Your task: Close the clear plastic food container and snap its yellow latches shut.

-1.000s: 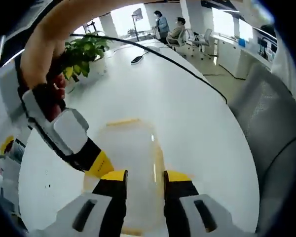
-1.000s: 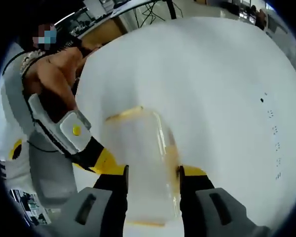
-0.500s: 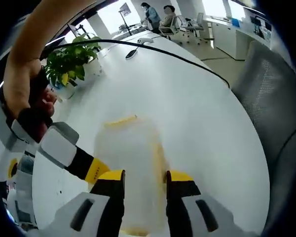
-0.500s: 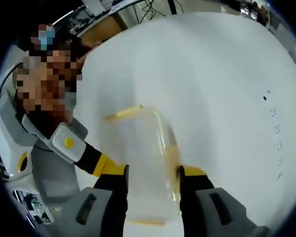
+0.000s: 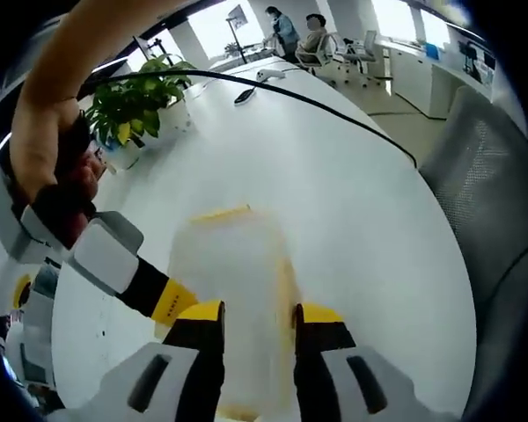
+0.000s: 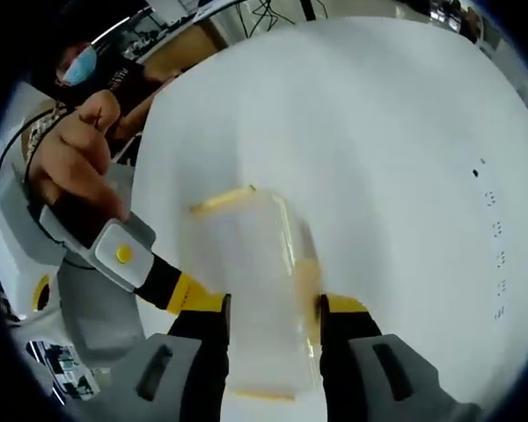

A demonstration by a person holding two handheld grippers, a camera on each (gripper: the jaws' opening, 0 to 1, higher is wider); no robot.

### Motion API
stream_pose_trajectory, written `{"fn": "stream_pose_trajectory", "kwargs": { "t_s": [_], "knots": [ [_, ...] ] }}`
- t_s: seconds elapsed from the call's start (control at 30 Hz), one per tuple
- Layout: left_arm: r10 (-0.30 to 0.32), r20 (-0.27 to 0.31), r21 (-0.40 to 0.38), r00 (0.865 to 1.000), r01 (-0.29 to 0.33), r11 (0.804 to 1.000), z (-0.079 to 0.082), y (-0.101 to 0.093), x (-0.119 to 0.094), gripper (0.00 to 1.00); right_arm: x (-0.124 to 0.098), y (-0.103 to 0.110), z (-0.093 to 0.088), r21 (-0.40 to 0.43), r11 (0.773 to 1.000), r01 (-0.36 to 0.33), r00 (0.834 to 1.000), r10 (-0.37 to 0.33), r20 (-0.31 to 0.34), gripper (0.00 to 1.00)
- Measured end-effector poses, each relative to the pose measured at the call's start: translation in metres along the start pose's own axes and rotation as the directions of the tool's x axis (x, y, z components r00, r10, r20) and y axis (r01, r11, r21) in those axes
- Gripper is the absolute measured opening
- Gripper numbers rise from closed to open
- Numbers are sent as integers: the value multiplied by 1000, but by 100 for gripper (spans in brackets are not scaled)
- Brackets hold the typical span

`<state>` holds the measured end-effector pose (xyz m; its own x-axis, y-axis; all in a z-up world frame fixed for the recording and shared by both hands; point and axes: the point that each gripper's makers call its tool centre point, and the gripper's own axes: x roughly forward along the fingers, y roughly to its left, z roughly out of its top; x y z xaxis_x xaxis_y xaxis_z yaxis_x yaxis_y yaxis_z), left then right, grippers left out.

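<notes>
Big open office here, with a long white table (image 5: pixel 334 202) taking up most of the left gripper view. There's a potted plant (image 5: pixel 136 92) out at about 11 o'clock, a black cable (image 5: pixel 317 105) snaking across the tabletop, a grey mesh chair (image 5: pixel 497 220) at 3 o'clock, and a couple of people (image 5: pixel 299 35) way back at 12 o'clock by the desks.

The clear plastic food container (image 5: pixel 238 299) sits on the table right in the middle-bottom of that view, with a yellow latch (image 5: pixel 222 213) on its far edge at 12 o'clock. The left gripper (image 5: pixel 253 330) has its jaws parted about as wide as the container's width, one black-and-yellow jaw on each long side, looking like they're pressed against the walls. Honestly it's blurry, so I can't swear how firm the contact is.

Same deal from the other side. In the right gripper view the right gripper (image 6: pixel 273 325) straddles the container (image 6: pixel 255 290), jaws spread to its width and hugging both sides, yellow latch (image 6: pixel 222 202) at the far end.

Each gripper pokes into the other's view from about 8 to 9 o'clock, its yellow tip right beside the container's near corner. In the left gripper view a bare hand (image 5: pixel 48 149) is wrapped round the right gripper's handle at 9 o'clock, forearm arching up over the top. In the right gripper view a hand (image 6: pixel 75 163) grips the left gripper's handle at 10 o'clock.
</notes>
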<state>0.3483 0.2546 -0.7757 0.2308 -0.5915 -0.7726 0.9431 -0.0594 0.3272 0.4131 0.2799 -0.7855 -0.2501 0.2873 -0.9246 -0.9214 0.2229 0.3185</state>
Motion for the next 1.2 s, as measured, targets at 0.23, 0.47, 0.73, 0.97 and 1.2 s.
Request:
{"fn": "stream_pose_trajectory", "kwargs": {
  "t_s": [0.23,0.47,0.73,0.97,1.2],
  "knots": [
    [12,-12,-1,1000,-12,1000,0,-2,0,21,0,-3,0,1,1000,-10,1000,10,4,37],
    [24,-17,2,1000,-24,1000,0,-1,1,20,0,-5,0,11,1000,-20,1000,20,1,37],
    [32,-20,-3,999,-32,999,-4,1,-1,18,0,-5,-2,15,999,-33,999,33,7,36],
    [35,-27,18,999,-35,999,2,-2,1,19,1,-2,-3,10,999,-49,999,48,8,36],
    [53,-41,37,998,-52,998,2,-2,2,19,1,4,-5,45,993,-106,994,107,0,34]
  ]
}}
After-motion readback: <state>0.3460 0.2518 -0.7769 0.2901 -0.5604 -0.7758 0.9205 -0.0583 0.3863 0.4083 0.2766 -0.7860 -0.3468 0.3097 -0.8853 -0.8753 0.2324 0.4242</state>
